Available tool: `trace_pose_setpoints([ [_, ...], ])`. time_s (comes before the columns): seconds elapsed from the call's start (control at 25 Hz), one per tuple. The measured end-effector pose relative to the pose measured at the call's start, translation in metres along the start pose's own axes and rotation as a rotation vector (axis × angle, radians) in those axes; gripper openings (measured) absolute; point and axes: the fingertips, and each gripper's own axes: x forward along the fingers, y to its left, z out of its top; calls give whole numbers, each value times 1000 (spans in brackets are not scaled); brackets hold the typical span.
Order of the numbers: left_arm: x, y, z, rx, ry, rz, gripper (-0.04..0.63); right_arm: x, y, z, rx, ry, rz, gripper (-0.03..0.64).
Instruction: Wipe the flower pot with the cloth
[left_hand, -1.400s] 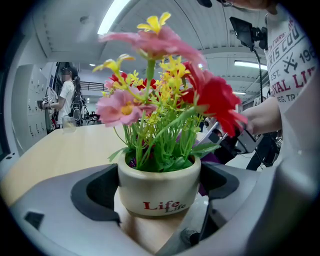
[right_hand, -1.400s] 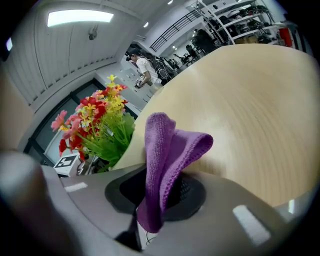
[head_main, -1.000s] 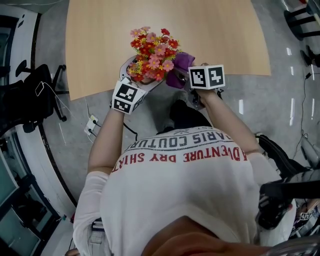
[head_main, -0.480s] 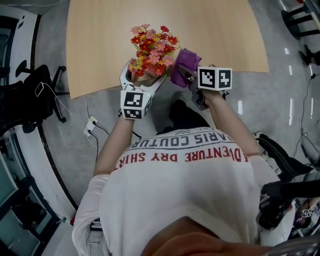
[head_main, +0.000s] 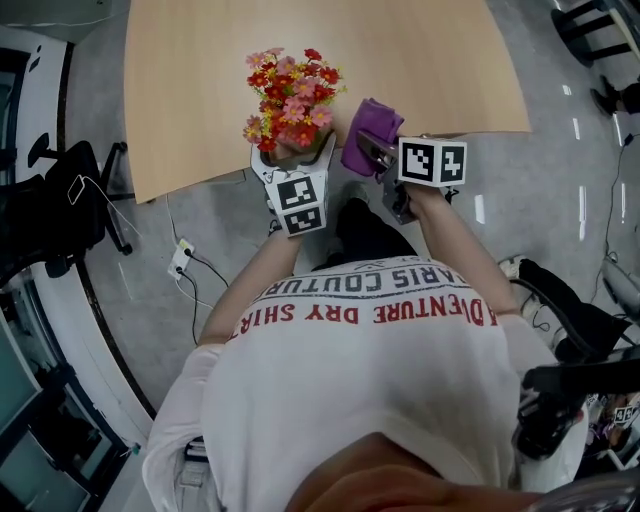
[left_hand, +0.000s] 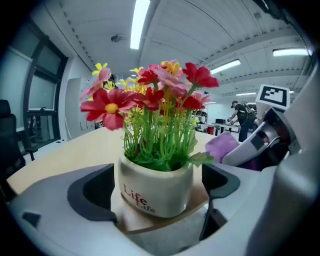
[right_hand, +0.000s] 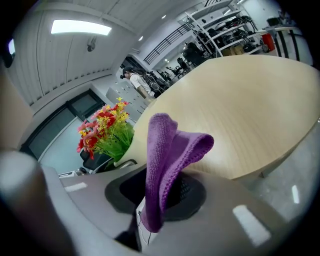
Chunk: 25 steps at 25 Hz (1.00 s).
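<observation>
Item 1. Left hand-held gripper (head_main: 292, 158): the jaws are being pressed against the two sides of a small white ceramic flower pot with red lettering (left_hand: 154, 191). The pot is being kept upright at the near edge of the pale wooden table (head_main: 200, 80). Whether its base is resting on that edge or being carried just above it cannot be told.

Item 2. Bunch of red, pink and yellow artificial flowers on green stems (left_hand: 150, 95): it is being carried in the pot and is standing straight up from it.

Item 3. Right hand-held gripper (right_hand: 160, 195): the jaws are being kept narrow on the lower end of a folded purple knitted cloth (right_hand: 167, 150). The free fold of the cloth is being held up above the jaws.

Item 4. Relation of cloth to pot: in the head view the cloth is being held just beside the flowers, on their right. In the left gripper view it is showing beyond the right-hand jaw, apart from the pot wall. No contact is being made in any view.

Item 5. Progress, as judged: both things are being gripped and brought close, so preparation appears complete. No dirt or wiped patch is being shown on the pot. What is left, by this reading, is for the cloth to be laid on the wall and rubbed around it.
</observation>
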Motion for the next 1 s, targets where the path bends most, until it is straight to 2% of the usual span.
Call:
trace_pose_setpoints([
  [0.24, 6, 4, -5, -38, 27, 35, 529, -7, -2, -3, 15, -10, 16, 58],
  [0.28, 6, 4, -4, -40, 25, 37, 513, -8, -2, -3, 15, -10, 17, 58],
  [0.52, 4, 7, -1, -24, 8, 1, 502, -6, 4, -2, 10, -9, 33, 58],
  [0.64, 5, 11, -3, -2, 26, -60, 500, 0, 12, 1, 5, -4, 50, 58],
  [1.0, 1, -2, -3, 109, 44, -314, 500, -6, 35, 8, 13, 6, 141, 58],
])
